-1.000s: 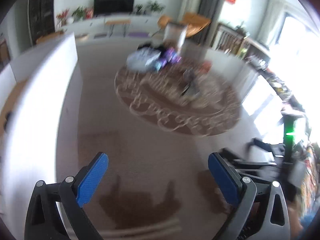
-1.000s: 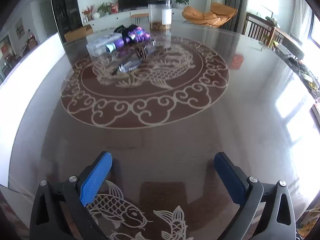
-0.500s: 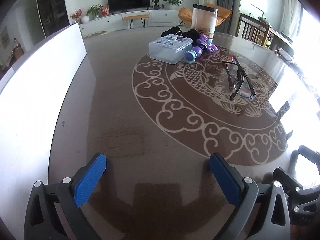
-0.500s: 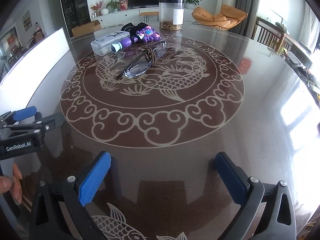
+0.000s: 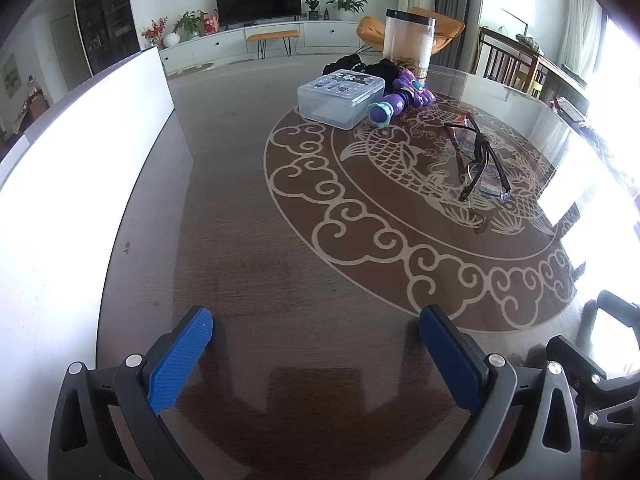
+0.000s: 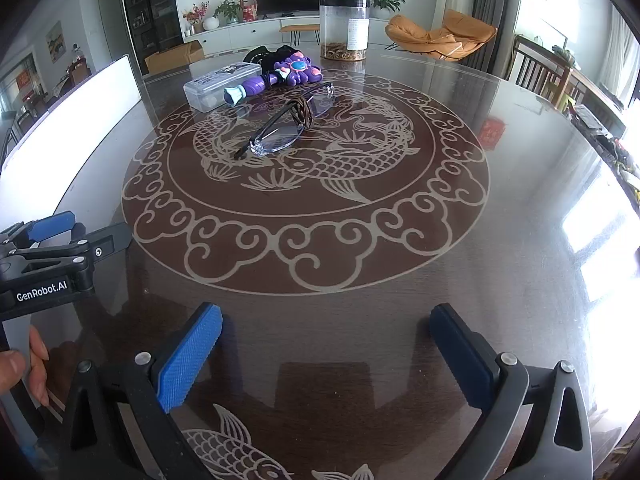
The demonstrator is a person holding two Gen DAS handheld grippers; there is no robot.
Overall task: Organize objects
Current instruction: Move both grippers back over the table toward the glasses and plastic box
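- Right wrist view: the eyeglasses (image 6: 286,128) lie near the middle of the glass-topped table (image 6: 500,208), with a brown cord loop (image 6: 301,110) wound around their frame. Just beyond sit a clear plastic box (image 6: 218,86), a purple toy wand (image 6: 276,74) and a tall clear jar (image 6: 344,28).
- Risk: grab the glasses by a lens and you may scratch or flex it. The slick glass top likely lets them skid ahead of a pad.
- Risk: the cord could snag and drag the glasses along if you pull it alone.
- Risk: the wand touches the box; nudging one probably shifts the other.
- Your right gripper (image 6: 326,350) hovers low over the near edge, jaws spread wide, holding nothing.
- Your left gripper (image 5: 316,354) sits level beside it, also wide apart and empty, well short of every item.
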